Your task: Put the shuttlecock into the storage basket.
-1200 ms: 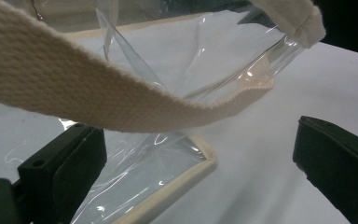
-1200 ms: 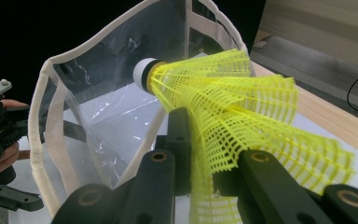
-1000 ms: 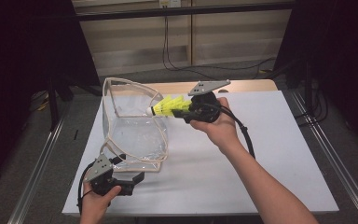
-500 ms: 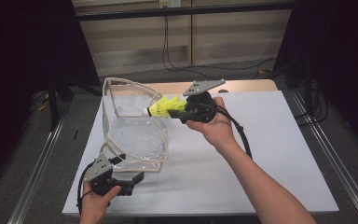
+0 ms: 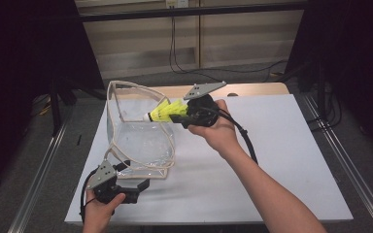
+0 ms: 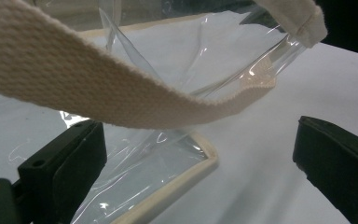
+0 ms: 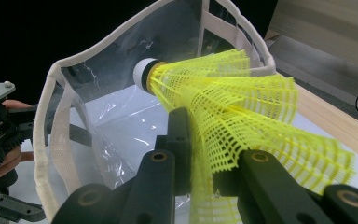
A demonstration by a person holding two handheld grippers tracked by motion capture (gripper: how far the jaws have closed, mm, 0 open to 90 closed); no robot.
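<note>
Holding a yellow shuttlecock (image 5: 166,112) in my right gripper (image 5: 184,116): jaws pinch the mesh skirt from both sides, squashing it flat between the pads. White cork tip points away from the gripper, poking over the rim into the mouth of the clear plastic bag (image 5: 141,141). Bag stands upright on the white table (image 5: 281,145), cream webbing trim around its edges, opening facing the shuttlecock. In the right gripper view the cork (image 7: 144,73) sits just inside the trimmed rim, skirt (image 7: 242,107) outside it.

Left gripper (image 5: 126,190) sits low at the bag's near bottom corner. Jaws spread wide, nothing pinched. In the left gripper view a cream webbing strap (image 6: 98,88) droops across between the jaws, with the bag's trimmed bottom corner (image 6: 186,172) in the gap, touching neither pad.
</note>
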